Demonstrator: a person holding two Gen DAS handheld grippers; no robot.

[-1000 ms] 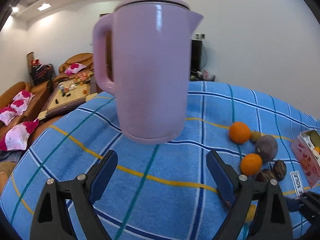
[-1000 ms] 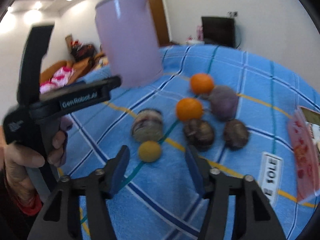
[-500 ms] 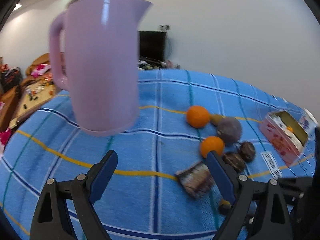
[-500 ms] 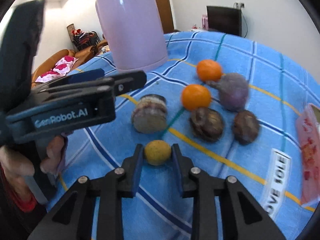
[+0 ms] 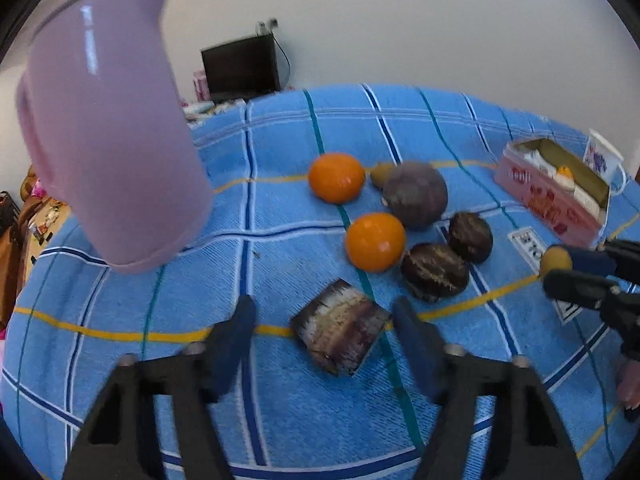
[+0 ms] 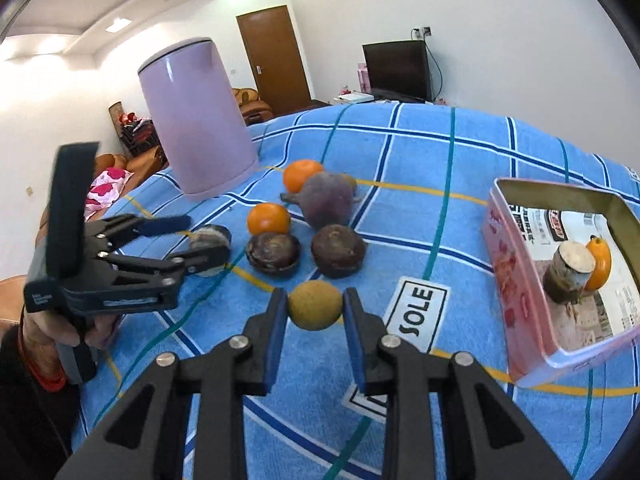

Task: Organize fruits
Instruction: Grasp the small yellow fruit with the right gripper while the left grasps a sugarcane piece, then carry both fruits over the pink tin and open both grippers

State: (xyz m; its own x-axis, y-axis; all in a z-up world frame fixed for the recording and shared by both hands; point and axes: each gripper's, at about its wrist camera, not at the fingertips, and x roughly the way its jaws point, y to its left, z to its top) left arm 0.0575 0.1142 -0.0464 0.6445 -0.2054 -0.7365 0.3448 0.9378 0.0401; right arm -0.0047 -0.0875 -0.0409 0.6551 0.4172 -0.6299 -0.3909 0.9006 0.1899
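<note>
Blue checked cloth (image 6: 500, 152) covers the whole table, striped in dark blue, teal and yellow. Far left stands a pale lilac jug (image 6: 196, 120), upright, well clear of the fruit.

The left gripper (image 5: 324, 320) is low over a short striped chunk (image 5: 340, 330) that lies on its side. Its jaws have just been closing and now flank the chunk on both sides; in the left wrist view slim gaps show, so it is not gripped. The right wrist view is partly blocked there and cannot settle contact.

Centre: the loose pile. Two oranges (image 6: 268, 219), a big dull purple root (image 6: 326, 200) touching the farther orange, and two dark brown wrinkled fruits (image 6: 273, 254) side by side in front.

The right gripper (image 6: 315, 312) is clamped on a small yellow-brown fruit (image 6: 315, 306), round, matte and slightly speckled, held off the cloth near the "SOLE" label (image 6: 416, 316).

Far right: a pink tin (image 6: 504, 276), open, with printed paper lining it. Inside stand another cut chunk (image 6: 570, 276) and a small orange fruit (image 6: 598, 264) leaning on it.

Step in hand, by judgement: carrying the small fruit to the tin while the other claw takes the chunk. Next move likely needs the fruit lifted over the tin's near wall and let go on bare paper, clear of the two pieces inside. Round, it may roll.
</note>
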